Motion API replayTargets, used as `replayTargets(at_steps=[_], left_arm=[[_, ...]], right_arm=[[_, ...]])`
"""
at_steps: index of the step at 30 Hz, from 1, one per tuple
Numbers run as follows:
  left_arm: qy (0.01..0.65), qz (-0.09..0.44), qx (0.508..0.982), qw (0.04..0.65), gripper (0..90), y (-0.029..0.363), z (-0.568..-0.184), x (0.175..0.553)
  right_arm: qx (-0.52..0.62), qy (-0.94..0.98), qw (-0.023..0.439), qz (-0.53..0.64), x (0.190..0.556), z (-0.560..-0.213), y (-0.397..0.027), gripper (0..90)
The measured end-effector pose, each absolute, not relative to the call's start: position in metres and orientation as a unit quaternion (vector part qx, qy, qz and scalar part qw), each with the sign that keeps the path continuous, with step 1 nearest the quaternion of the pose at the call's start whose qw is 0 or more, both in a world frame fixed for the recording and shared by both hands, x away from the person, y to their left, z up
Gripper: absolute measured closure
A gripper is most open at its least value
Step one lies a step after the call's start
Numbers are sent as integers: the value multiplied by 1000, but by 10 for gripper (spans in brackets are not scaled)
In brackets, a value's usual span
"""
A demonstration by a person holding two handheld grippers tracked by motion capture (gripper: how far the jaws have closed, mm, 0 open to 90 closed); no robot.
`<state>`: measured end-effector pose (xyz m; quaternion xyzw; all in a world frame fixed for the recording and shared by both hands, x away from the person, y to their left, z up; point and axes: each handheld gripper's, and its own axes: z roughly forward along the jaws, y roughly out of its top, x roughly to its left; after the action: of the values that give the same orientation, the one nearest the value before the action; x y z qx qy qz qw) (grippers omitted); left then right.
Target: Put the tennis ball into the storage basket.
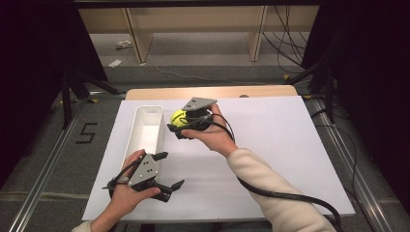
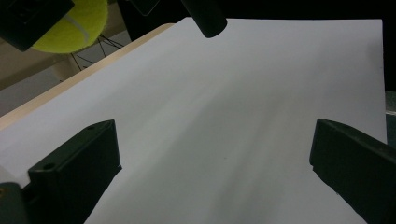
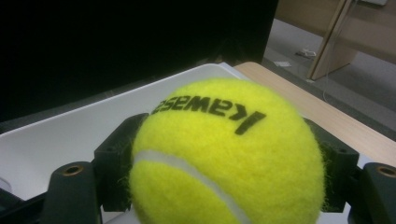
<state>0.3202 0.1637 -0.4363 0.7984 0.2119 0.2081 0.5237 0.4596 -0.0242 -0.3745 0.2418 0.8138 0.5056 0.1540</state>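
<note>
Two hand-held grippers work here: the right hand-held gripper (image 1: 182, 126) clamps the tennis ball (image 1: 178, 117) beside the white bin (image 1: 145, 140), likely for dropping; the left hand-held gripper (image 1: 169, 171) waits wide open.

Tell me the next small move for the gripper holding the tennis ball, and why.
Probably carry it a little farther left, over the white bin. The right gripper is shut on the tennis ball, held off the table just beside the bin's right wall, and the left gripper waits open nearer the person.
</note>
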Motion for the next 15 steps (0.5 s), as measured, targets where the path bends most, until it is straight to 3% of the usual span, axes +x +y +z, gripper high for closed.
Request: replayTargets(at_steps=[15], left_arm=[[213, 209, 798, 524, 11, 164, -436, 320]], right_arm=[[239, 813, 152, 508, 461, -373, -17, 263]])
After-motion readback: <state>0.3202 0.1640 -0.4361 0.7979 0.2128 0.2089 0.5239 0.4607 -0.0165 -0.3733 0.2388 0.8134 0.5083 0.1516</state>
